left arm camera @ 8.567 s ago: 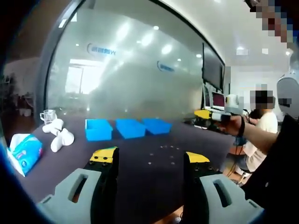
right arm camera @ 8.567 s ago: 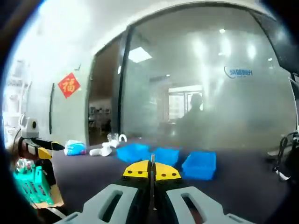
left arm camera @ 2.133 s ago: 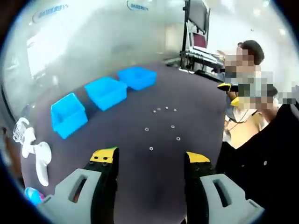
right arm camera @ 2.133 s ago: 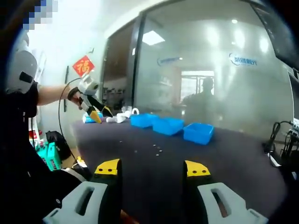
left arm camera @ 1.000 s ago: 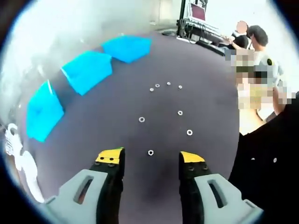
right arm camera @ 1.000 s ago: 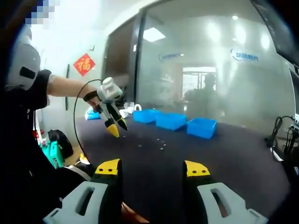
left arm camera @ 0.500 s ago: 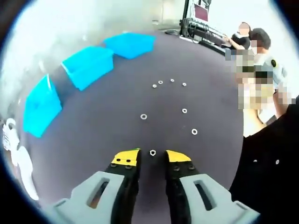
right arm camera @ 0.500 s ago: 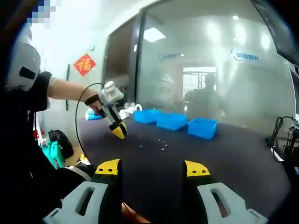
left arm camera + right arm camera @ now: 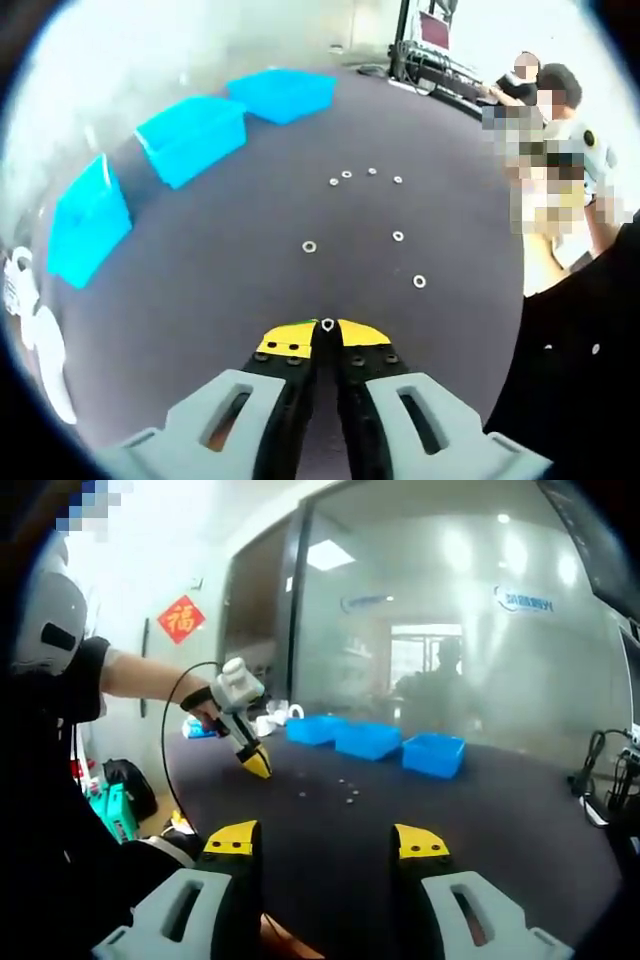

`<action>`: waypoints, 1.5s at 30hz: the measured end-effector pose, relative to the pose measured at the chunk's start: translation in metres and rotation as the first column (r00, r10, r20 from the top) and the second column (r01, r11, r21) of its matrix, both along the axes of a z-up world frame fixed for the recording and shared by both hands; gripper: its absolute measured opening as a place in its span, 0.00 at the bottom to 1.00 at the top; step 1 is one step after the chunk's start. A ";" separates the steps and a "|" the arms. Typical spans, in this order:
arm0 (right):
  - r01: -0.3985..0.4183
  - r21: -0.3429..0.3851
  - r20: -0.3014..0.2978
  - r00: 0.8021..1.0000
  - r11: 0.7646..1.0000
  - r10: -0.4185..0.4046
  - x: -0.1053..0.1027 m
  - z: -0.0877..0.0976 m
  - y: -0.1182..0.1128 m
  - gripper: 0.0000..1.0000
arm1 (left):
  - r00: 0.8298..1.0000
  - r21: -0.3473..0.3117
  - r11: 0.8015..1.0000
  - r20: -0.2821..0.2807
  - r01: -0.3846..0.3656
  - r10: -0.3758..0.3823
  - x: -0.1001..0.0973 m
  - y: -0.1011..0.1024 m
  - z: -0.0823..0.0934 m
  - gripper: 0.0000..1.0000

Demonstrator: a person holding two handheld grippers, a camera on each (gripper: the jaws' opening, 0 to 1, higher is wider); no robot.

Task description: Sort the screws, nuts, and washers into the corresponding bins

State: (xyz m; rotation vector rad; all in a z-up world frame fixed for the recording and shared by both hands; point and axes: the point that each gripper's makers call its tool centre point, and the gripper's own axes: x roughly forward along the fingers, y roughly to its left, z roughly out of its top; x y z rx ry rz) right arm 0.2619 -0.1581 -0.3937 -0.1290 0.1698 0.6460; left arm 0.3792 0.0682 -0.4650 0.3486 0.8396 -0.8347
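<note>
My left gripper (image 9: 326, 328) points down at the dark table (image 9: 220, 270), its yellow-tipped jaws shut on a small silver nut (image 9: 327, 324) at their tips. Several more small silver parts lie beyond: a washer (image 9: 309, 246), two others (image 9: 398, 236) (image 9: 419, 281), and a far cluster (image 9: 347, 174). Three blue bins (image 9: 85, 215) (image 9: 190, 135) (image 9: 282, 92) line the far left edge. In the right gripper view the left gripper (image 9: 258, 765) touches the table near the loose parts (image 9: 348, 798), with the bins (image 9: 368, 739) behind. My right gripper (image 9: 325, 840) hovers open and holds nothing.
White objects (image 9: 45, 350) lie at the table's left end. People sit beyond the right edge (image 9: 560, 150), near desk equipment (image 9: 440, 60). A tissue pack (image 9: 197, 727) and white cups (image 9: 270, 720) stand near the bins. A green basket (image 9: 115, 810) sits below; cables (image 9: 610, 770) hang at right.
My left jaws have closed from wide open onto the nearest nut over the last second. The right gripper has stayed still and open.
</note>
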 end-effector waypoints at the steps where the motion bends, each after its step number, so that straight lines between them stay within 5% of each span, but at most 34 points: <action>1: 0.000 -0.001 -0.001 1.000 1.000 0.000 0.000 0.000 0.000 0.47 | 1.000 -0.005 1.000 0.005 0.001 -0.001 0.000 0.001 0.000 0.03; 8: 0.004 0.001 0.003 1.000 1.000 -0.004 0.001 0.001 -0.001 0.47 | 0.995 -0.171 0.985 0.088 -0.036 0.052 0.005 -0.008 0.026 0.03; 12: 0.013 0.010 0.011 1.000 1.000 -0.013 0.004 0.005 -0.001 0.47 | 0.978 -0.233 0.972 0.199 -0.013 0.060 0.006 -0.012 0.046 0.03; 15: 0.026 0.022 0.030 0.999 0.999 -0.027 0.008 0.012 -0.003 0.47 | 0.947 -0.287 0.958 0.310 0.008 0.085 0.010 -0.012 0.065 0.03; 18: 0.041 0.043 0.049 0.998 0.998 -0.043 0.011 0.021 -0.004 0.47 | 0.935 -0.361 0.933 0.330 -0.004 0.132 0.010 -0.011 0.077 0.03; 24: 0.051 0.033 0.073 0.996 0.998 -0.054 0.012 0.028 -0.003 0.47 | 0.883 -0.480 0.877 0.399 -0.028 0.247 -0.005 -0.017 0.108 0.03; 28: 0.053 0.030 0.080 0.995 0.998 -0.055 0.012 0.029 -0.002 0.47 | 0.831 -0.519 0.854 0.464 -0.026 0.307 0.000 -0.006 0.129 0.03; 31: 0.059 0.031 0.089 0.994 0.998 -0.062 0.012 0.032 -0.001 0.47 | 0.816 -0.561 0.827 0.457 -0.044 0.354 -0.001 -0.003 0.137 0.03; 33: 0.065 0.036 0.101 0.993 0.997 -0.068 0.014 0.037 -0.001 0.47 | 0.793 -0.565 0.824 0.489 -0.031 0.365 -0.002 -0.002 0.142 0.03; 38: 0.073 0.055 0.120 0.990 0.996 -0.079 0.017 0.048 -0.002 0.47 | 0.779 -0.579 0.813 0.484 -0.057 0.399 0.004 0.008 0.140 0.03; 45: 0.089 0.066 0.125 0.987 0.994 -0.096 0.018 0.050 -0.005 0.46 | 0.694 -0.568 0.800 0.498 -0.193 0.520 0.035 0.057 0.140 0.03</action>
